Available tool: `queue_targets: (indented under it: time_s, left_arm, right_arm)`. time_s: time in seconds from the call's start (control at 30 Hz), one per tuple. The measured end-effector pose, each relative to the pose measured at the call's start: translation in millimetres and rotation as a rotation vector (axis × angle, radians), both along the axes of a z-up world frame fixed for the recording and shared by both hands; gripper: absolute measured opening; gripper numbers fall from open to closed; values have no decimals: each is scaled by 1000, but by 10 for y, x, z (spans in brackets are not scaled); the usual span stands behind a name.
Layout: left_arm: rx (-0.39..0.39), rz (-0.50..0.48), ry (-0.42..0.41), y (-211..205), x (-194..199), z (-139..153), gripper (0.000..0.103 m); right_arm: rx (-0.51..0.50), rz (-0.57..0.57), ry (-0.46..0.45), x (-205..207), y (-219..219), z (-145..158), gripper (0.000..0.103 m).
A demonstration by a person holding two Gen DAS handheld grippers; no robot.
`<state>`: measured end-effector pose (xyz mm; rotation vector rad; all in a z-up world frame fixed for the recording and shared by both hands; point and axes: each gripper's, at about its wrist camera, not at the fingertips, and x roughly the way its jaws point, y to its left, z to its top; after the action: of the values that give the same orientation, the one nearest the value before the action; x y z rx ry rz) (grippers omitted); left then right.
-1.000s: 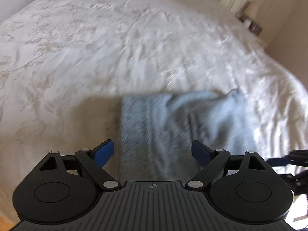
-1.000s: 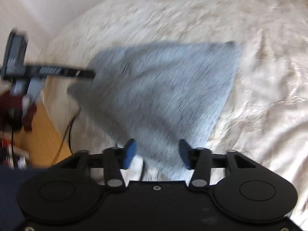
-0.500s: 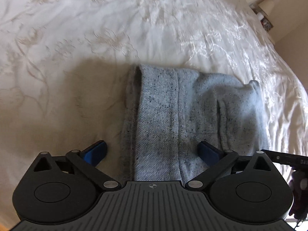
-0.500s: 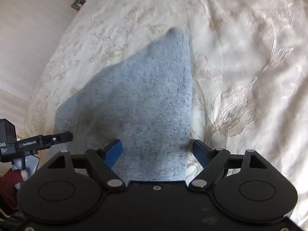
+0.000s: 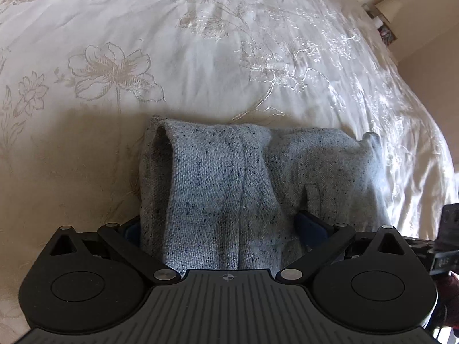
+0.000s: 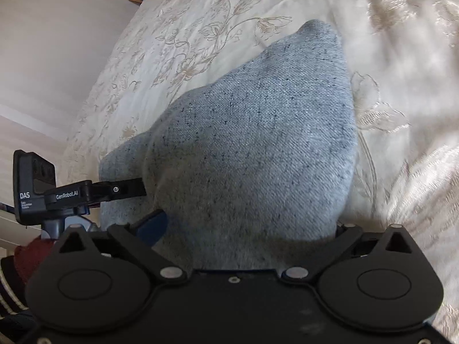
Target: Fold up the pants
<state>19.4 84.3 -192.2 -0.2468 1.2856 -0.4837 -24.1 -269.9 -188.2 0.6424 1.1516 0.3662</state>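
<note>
The folded grey pants [image 5: 229,189] lie on the bed [image 5: 200,57], near its close edge, with a broad stretch of bare cream floral bedspread beyond them and to either side. The left gripper [image 5: 221,226] stands with its jaws spread wide, the near end of the stack between them; whether the pads touch the cloth cannot be told. The right gripper [image 6: 246,229] has its jaws opening, straddling the other near corner of the pants, its right finger hidden behind the fabric. Past the bed's edges, pale walls [image 6: 43,43] show, and a sleeve [image 6: 17,261] in dark red sits low on the left.
</note>
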Motion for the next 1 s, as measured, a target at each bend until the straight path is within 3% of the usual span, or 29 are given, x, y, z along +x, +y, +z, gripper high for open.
queue_targets:
  time_s: [0.2, 0.23, 0.27, 0.3, 0.37, 0.4, 0.43, 0.73, 1.0]
  left_arm:
    - [-47, 97, 61, 98, 25, 5, 99]
    - [-49, 120, 63, 104, 23, 20, 85]
    - [-42, 136, 56, 98, 14, 43, 77]
    - [-46, 146, 48, 88, -8, 75, 62]
    - [-39, 147, 21, 45, -73, 173, 49]
    - [-43, 139, 5, 28, -101, 225, 40]
    - [-52, 128, -10, 15, -128, 290, 38]
    - [-187, 107, -109, 352, 103, 934, 37]
    - [-143, 180, -200, 1327, 967, 1350, 37]
  right_arm:
    - [85, -57, 61, 18, -93, -34, 102]
    - [57, -47, 73, 41, -91, 2, 90]
    - [29, -33, 73, 47, -93, 47, 58]
    - [11, -12, 63, 53, -92, 112, 41]
    - [-20, 29, 26, 38, -72, 296, 29]
    - [-41, 43, 9, 29, -39, 401, 27]
    - [-62, 55, -15, 10, 0, 521, 27]
    - [-81, 19, -146, 183, 440, 1463, 25]
    - [-23, 88, -242, 1422, 1473, 1856, 25]
